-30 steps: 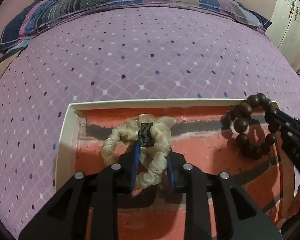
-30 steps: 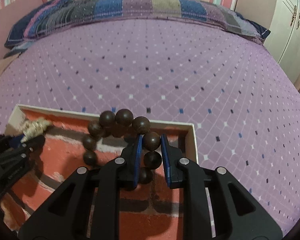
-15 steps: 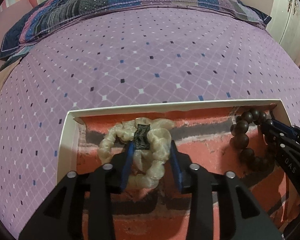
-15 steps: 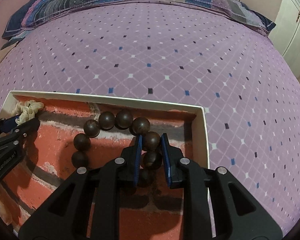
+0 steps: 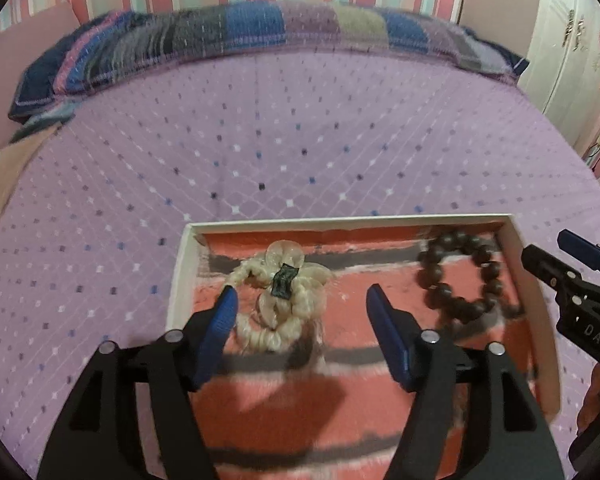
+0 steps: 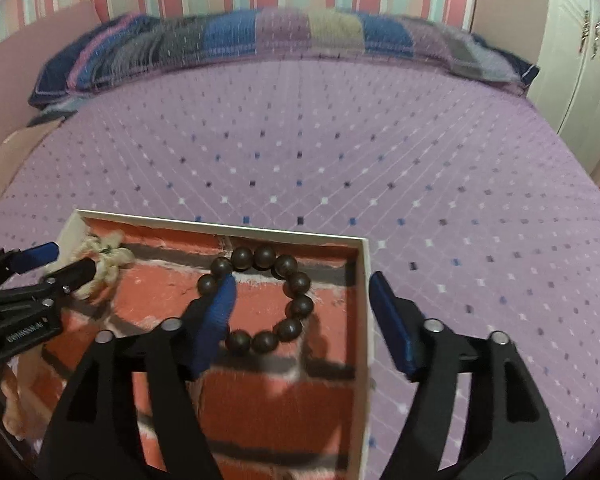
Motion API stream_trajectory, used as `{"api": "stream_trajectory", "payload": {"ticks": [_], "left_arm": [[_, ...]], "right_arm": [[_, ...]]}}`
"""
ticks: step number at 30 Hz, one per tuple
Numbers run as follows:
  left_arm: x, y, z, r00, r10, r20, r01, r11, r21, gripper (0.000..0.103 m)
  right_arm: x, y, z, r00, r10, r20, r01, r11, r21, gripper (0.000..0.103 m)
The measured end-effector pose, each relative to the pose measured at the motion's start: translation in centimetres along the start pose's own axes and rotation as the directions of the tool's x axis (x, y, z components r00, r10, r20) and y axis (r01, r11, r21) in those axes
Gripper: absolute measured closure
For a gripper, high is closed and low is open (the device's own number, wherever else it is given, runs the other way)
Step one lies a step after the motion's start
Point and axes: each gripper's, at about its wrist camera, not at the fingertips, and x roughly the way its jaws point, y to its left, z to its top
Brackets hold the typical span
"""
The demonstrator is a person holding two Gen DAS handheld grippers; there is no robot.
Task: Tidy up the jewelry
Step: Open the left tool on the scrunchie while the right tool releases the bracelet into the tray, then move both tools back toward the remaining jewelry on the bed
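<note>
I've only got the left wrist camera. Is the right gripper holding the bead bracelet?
Observer: No. The right gripper is open, and the bracelet lies loose in the box.
Operator: Where do its fingers sit?
Observer: One finger overlaps the bracelet's left side, though I cannot tell if it touches. The other is beyond the box's right wall, over the bedspread.
</note>
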Motion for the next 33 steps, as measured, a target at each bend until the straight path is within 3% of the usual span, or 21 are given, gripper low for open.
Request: {"api": "stream_trajectory", "payload": {"ticks": [2,7,11,15,19,23,30,33], "left_arm": [[-3.5,-0.3,-0.9,0.997,0.033,0.069,-0.034,0.999,0.006,0.029],[-11.8,-0.6,-4.0,0.975,0.026,0.222,-0.029,1.0,0.009,0.017],[-17.3,-0.4,-7.3,0.961,-0.003,0.277,0.003,1.0,0.0,0.017],[-22.6,-0.3,-11.4,0.939,0.013,0.343,-0.005,1.0,-0.024,0.008],[-25.9,-0.4,-15.7,0.933,-0.009,0.36,0.022,0.999,-0.032,0.008],[-28.4,-0.2,-20.3,0.929,0.018,0.37,0.006,0.998,-0.062,0.008],[-30.2,0.0,-27.1,0.929,0.075,0.362,-0.035,0.993,-0.115,0.008],[-30.5,-0.3,-29.4,0.933,0.082,0.352,-0.046,0.993,-0.108,0.008]], "right_arm": [[-2.6,-0.3,-0.8,0.999,0.004,0.041,-0.004,1.0,0.001,0.024],[-10.8,-0.9,-3.9,0.981,-0.029,0.192,0.032,0.999,-0.01,0.008],[-17.1,-1.1,-7.6,0.957,-0.041,0.286,0.052,0.998,-0.032,0.004],[-21.6,-1.4,-11.8,0.947,-0.033,0.319,0.049,0.998,-0.04,0.004],[-24.9,-2.1,-16.7,0.947,-0.02,0.32,0.023,1.0,-0.006,0.004],[-27.2,-2.6,-21.2,0.944,-0.033,0.328,0.028,0.999,0.021,0.004],[-30.2,-3.1,-28.2,0.933,-0.065,0.354,0.047,0.997,0.058,0.004],[-30.6,-3.3,-31.1,0.939,-0.087,0.334,0.069,0.996,0.064,0.004]]}}
